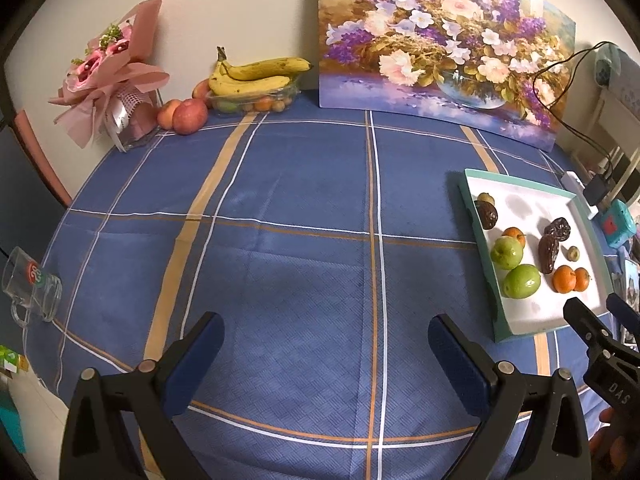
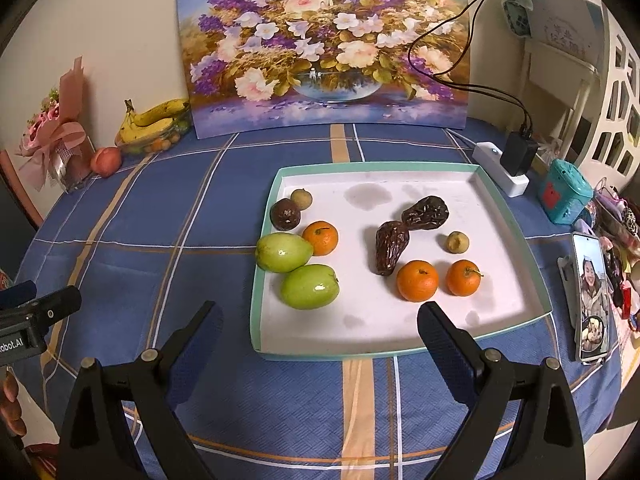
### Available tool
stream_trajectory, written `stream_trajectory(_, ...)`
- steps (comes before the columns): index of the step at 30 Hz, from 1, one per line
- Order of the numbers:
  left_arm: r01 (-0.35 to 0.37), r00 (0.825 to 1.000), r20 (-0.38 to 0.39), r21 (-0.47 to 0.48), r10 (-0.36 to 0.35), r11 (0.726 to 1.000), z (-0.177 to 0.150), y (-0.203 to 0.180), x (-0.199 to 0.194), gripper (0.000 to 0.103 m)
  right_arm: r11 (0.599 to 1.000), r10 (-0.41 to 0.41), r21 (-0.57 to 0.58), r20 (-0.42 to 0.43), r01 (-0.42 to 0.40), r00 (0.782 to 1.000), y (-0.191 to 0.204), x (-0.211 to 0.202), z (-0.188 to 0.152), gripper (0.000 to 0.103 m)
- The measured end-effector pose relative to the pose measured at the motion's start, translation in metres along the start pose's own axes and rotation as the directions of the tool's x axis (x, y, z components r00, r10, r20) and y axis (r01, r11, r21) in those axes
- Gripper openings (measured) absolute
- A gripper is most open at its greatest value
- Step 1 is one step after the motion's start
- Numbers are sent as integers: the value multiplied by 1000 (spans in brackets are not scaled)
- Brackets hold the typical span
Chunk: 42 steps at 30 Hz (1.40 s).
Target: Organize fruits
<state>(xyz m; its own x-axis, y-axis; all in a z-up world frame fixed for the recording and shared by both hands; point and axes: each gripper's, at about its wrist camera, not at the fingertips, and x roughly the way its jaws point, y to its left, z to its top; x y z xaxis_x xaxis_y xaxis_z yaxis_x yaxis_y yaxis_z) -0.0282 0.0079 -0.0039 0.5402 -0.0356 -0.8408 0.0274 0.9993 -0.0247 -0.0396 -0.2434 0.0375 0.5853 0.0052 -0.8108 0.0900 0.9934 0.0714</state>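
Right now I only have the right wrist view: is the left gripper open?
Observer: Yes. The left gripper is open and empty, over bare cloth.
Operator: Anything to its left?
Observer: A glass mug lies on its side at the cloth's left edge.
Operator: I see one red fruit at the back. Only one?
Observer: No, two red fruits sit side by side next to the bouquet.

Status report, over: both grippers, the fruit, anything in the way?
Left gripper and right gripper open, empty. Mixed fruit loose in teal-rimmed white tray. Nothing blocking the tray.
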Motion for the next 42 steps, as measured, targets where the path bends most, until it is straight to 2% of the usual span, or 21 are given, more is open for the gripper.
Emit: stream_trajectory(42, 3, 1000, -16, 4, -3, 1000, -2, -3, 2, 103, 1000, -2, -8, -5, 2, 1000, 0, 1, -1, 98)
